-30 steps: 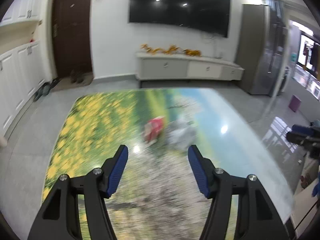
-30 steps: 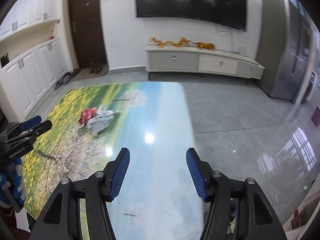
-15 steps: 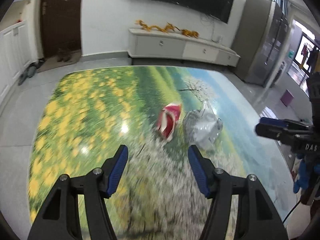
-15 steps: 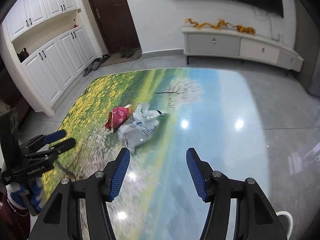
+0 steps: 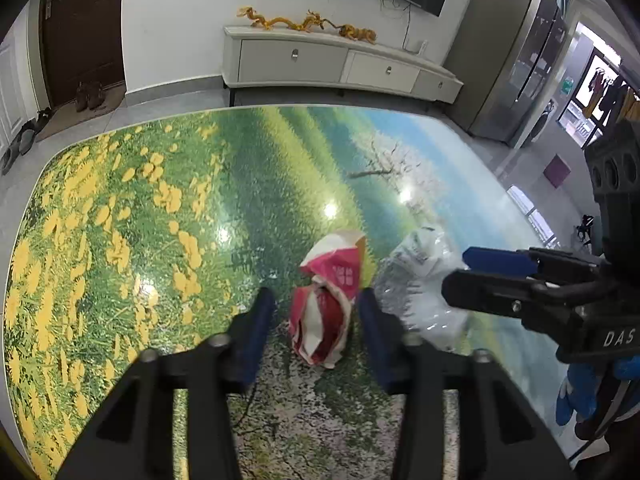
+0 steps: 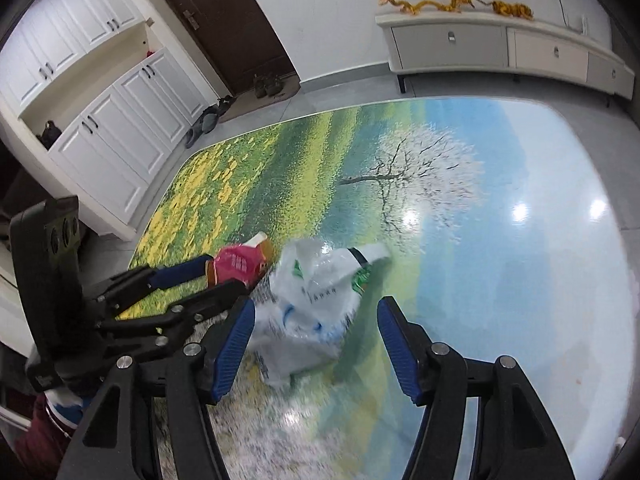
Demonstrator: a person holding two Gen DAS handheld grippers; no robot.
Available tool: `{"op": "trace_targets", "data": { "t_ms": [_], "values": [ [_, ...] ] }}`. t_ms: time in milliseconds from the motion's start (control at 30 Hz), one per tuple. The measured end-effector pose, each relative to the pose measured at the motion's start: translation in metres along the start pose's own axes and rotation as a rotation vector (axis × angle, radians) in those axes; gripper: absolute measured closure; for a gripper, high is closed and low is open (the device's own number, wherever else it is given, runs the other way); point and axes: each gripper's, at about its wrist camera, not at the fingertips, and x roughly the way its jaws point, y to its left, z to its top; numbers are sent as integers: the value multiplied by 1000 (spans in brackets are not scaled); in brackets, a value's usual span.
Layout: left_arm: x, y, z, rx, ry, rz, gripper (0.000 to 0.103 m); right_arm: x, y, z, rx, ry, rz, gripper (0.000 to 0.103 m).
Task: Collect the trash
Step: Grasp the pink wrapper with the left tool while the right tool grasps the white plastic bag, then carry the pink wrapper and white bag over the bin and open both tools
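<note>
Two pieces of light, crumpled trash lie mid-table — my left gripper, jaws closing, straddles the red wrapper untouched, my right gripper, jaws opening, flanks the slippery clear plastic bag — I'd pinch bunched folds.

**Two pieces of trash on the printed tabletop**

A crumpled red-and-white wrapper is seen lying open-ended. Just beside it, at its 3 o'clock in the left wrist view, a crinkled clear plastic bag with green print is slumped.
</note>
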Motion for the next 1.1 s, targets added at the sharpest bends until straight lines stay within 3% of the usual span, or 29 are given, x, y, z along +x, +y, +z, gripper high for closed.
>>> {"op": "trace_targets", "data": {
  "t_ms": [100, 133, 167, 300, 567, 800, 1100],
  "values": [
    [-3, 0, -5, -8, -3, -8, 74, 6, 0, -1, 13, 16, 12, 43],
    [-5, 1, -8, -16, -8, -10, 75, 7, 0, -3, 15, 21, 19, 47],
    [-8, 1, -12, -21, -14, -8, 75, 8, 1, -5, 11, 26, 21, 59],
    [-25, 7, -28, -62, -37, -4, 77, -1, 8, -17, -16, 22, 42, 71],
    [-59, -4, -44, -68, -70, -17, 79, -60, 1, -59, -4, -72, 31, 78],
    [-73, -76, -32, 45, -88, -116, 80, -150, -50, -105, 127, -214, -35, 78],
    [-54, -231, -16, 255, -24, -354, 80, -271, -153, -192, 335, -373, -319, 78]
  ]
}}
